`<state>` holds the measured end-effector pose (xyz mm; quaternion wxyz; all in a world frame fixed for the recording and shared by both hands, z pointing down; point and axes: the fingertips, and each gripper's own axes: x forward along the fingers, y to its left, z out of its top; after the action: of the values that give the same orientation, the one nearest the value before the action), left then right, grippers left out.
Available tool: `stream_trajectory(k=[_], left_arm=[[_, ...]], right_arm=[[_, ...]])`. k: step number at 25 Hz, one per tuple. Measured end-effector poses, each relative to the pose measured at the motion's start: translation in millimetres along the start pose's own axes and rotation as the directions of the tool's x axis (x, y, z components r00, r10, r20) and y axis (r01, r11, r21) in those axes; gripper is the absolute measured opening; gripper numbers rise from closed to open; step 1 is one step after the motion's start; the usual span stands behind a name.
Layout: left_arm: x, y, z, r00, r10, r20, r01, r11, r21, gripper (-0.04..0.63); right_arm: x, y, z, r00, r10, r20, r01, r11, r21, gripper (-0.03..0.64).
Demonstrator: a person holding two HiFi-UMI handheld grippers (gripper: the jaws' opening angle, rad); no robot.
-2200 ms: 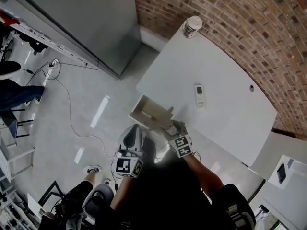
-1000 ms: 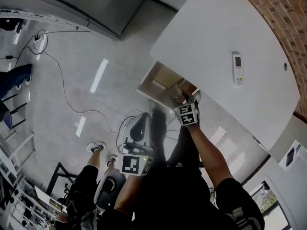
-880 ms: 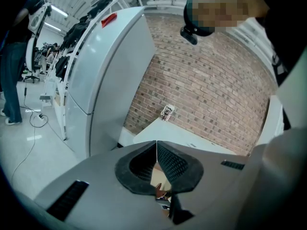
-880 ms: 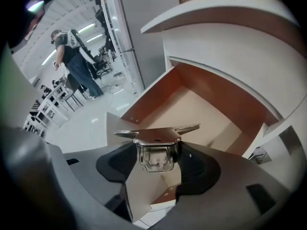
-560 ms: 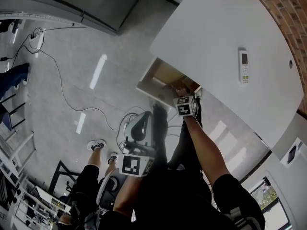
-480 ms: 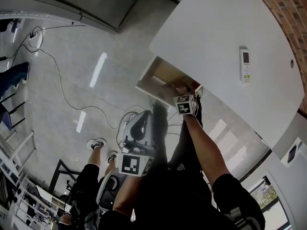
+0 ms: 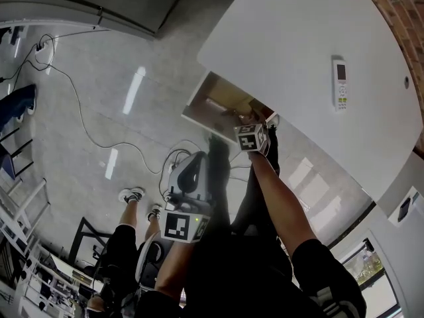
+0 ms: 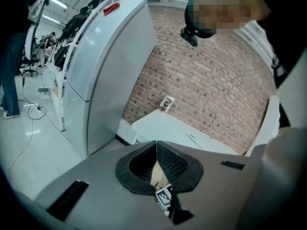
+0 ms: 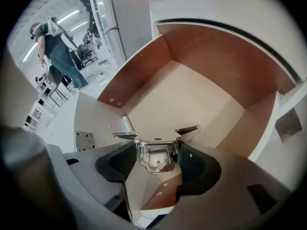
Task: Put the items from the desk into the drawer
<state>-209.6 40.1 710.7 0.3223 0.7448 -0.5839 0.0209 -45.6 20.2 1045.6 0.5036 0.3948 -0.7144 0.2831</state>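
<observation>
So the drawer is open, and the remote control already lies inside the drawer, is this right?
Not quite. The drawer is open, but the remote control lies on the white desk, not inside the drawer. The head view shows it.

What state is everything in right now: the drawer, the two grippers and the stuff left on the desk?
Drawer: pulled open.
Right gripper: shut on a shiny metal item, above the drawer floor.
Left gripper: shut, empty.
Remote: lying flat on the desk.
Cup: upright at the desk's far end.
</observation>
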Motion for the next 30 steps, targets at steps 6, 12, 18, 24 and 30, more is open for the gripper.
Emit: stream_trajectory(k=[6,12,18,24,30], left_arm=[[-2,-5,-3,1.0,0.014,0.006,-0.013,1.0,-0.022,0.005],[-4,-8,0,1.0,0.018,0.011,-0.017,1.0,-0.025,0.005],[-16,-18,20,0.999,0.015,0.052,-0.014,1.0,-0.023,0.005],[-23,-33,38,0.998,0.031,0.062,-0.031,0.999,-0.009,0.005],[-33,-53,73,0.995,0.032,0.099,-0.032,0.999,-0.002,0.005]], right_arm=[[0,2,-3,1.0,0.011,-0.021,-0.011,1.0,-0.013,0.261],[-11,3,0,0.999,0.033,-0.004,-0.033,0.999,-0.032,0.261],[-54,2,14,0.997,0.047,0.061,-0.046,0.999,-0.02,0.17],[-110,1,45,0.981,0.086,0.174,-0.086,0.996,-0.008,0.032],[-187,7,83,0.945,0.148,0.29,-0.143,0.989,-0.039,0.006]])
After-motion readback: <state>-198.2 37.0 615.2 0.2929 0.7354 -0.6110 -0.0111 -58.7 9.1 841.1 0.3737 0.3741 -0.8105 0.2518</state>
